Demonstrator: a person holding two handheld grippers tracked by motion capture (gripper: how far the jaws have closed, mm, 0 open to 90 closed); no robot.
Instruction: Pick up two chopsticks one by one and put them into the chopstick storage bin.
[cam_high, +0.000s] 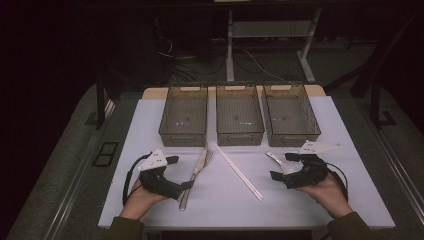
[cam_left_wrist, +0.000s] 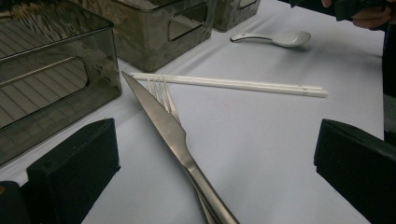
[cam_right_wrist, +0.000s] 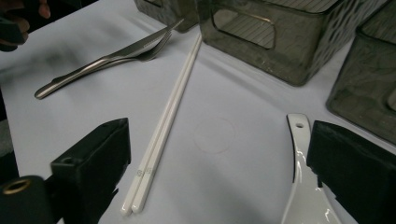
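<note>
On the white mat (cam_high: 220, 200) a steel knife (cam_high: 199, 167) lies over a fork (cam_high: 206, 159), a pair of white chopsticks (cam_high: 239, 172) lies diagonally, and a white spoon (cam_high: 276, 162) lies at the right. My left gripper (cam_high: 179, 173) stands open by the knife's handle. In the left gripper view the knife (cam_left_wrist: 173, 135) and fork (cam_left_wrist: 161, 91) run between the jaws of the gripper (cam_left_wrist: 219, 140). My right gripper (cam_high: 284, 166) is open around the spoon. In the right gripper view the spoon (cam_right_wrist: 300, 186) lies against the right-hand jaw of the gripper (cam_right_wrist: 219, 144), the chopsticks (cam_right_wrist: 168, 116) toward the left-hand one.
Three dark see-through bins stand in a row at the back of the mat: left (cam_high: 183, 116), middle (cam_high: 239, 116), right (cam_high: 291, 115). All look empty. Bare floor and table legs lie beyond the far edge.
</note>
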